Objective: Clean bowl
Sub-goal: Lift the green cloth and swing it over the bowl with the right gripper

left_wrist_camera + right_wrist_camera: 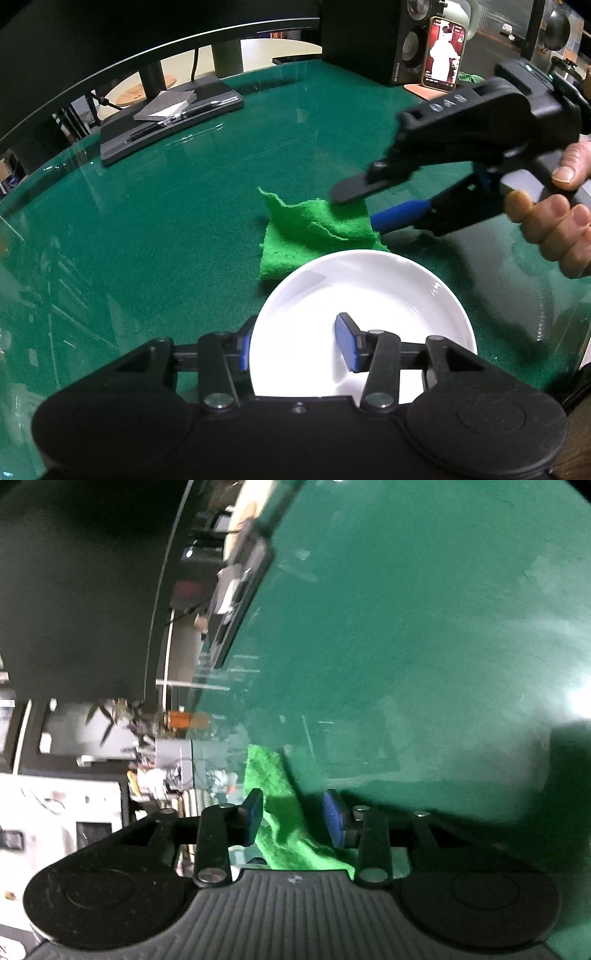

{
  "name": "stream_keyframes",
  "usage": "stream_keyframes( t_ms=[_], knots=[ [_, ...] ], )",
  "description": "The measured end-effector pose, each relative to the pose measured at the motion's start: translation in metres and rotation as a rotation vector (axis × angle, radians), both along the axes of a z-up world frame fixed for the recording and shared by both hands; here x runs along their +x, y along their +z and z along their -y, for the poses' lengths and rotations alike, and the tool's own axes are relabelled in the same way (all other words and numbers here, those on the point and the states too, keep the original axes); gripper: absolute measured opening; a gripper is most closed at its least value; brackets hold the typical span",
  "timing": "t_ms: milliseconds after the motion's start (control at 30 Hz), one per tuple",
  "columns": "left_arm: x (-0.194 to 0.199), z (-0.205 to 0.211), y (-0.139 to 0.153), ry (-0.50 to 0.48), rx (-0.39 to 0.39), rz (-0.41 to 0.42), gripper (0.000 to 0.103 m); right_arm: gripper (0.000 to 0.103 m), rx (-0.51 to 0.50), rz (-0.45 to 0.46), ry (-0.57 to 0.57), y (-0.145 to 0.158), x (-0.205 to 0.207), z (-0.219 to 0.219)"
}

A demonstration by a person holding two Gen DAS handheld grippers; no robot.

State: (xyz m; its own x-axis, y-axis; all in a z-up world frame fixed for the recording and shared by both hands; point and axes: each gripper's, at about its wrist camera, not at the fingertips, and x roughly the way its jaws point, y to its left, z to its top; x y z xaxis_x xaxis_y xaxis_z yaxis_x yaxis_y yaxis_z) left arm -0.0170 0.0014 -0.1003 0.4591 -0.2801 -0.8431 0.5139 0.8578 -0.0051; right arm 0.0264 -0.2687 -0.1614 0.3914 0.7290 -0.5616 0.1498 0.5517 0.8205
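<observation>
A: Lower centre of the left wrist view: white bowl (364, 314) on the green table (147, 221); left gripper (295, 349) clamped across its rim; glazed, rigid, likely slippery and breakable; best held at that rim.

B: Right gripper (293, 818) parted, green cloth (286, 830) loose between, unpinched; soft, limp; no bowl in the right wrist view.

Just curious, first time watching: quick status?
Left tongs clamped on white bowl rim. Right tongs open, green cloth loose between. Nothing blocking.
</observation>
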Motion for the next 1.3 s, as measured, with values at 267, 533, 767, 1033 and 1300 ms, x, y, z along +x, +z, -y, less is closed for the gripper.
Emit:
stream_keyframes(
  t_ms=[267,533,767,1033,1300],
  knots=[
    [-0.001,0.004,0.002,0.026,0.021,-0.003,0.045,0.004,-0.285,0.115,0.278,0.019,0.015,-0.051],
    [-0.002,-0.002,0.001,0.031,-0.013,-0.002,0.045,0.006,0.017,-0.139,0.122,-0.011,-0.002,-0.007],
    [-0.001,-0.001,0.001,0.024,-0.021,0.000,0.045,0.008,0.256,-0.278,-0.031,-0.035,-0.047,0.033],
    [-0.001,0.001,0.002,0.022,-0.008,-0.003,0.046,0.010,0.528,-0.299,-0.171,-0.057,-0.034,0.014],
    [-0.001,0.001,0.001,0.049,-0.022,-0.002,0.048,0.010,0.421,-0.290,-0.129,-0.047,-0.028,0.014]
  ],
)
